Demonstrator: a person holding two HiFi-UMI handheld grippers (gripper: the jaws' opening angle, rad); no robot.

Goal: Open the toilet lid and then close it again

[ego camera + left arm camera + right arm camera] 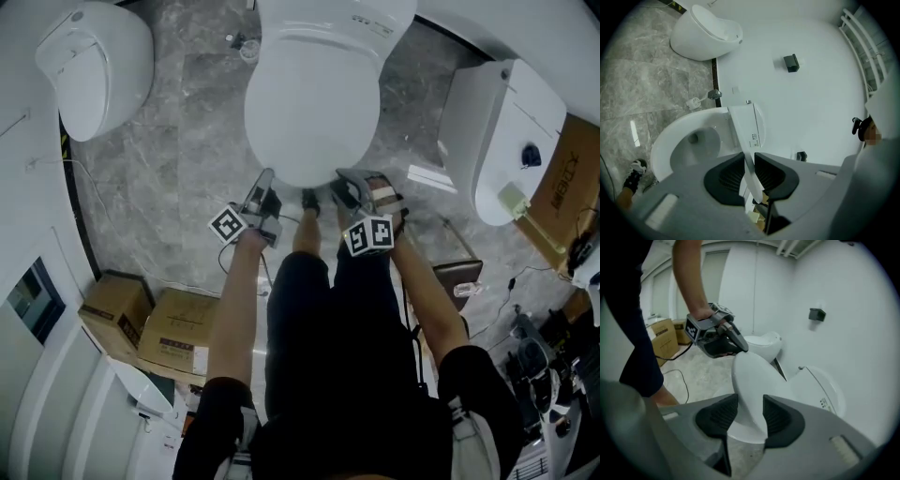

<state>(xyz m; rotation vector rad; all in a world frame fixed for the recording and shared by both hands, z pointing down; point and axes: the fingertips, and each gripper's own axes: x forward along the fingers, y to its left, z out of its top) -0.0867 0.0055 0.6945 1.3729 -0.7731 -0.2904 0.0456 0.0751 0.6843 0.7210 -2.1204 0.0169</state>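
Observation:
The white toilet lid [312, 103] is lifted off the bowl [693, 140], partly raised. My left gripper [265, 192] is at the lid's front edge on the left. In the left gripper view the lid [746, 154] runs edge-on between the dark pads, and the left gripper [749, 161] is shut on it. My right gripper [347, 192] is at the front edge on the right. In the right gripper view the lid [752, 376] fills the gap between the pads of the right gripper [751, 401], which is shut on it. The left gripper [738, 344] shows there at the lid's far rim.
Another toilet [94, 66] stands at the left and a third [506, 141] at the right. Cardboard boxes [150, 328] sit on the grey marble floor by the left wall. The person's legs and a shoe [633, 171] are right before the bowl. A cable [679, 376] lies on the floor.

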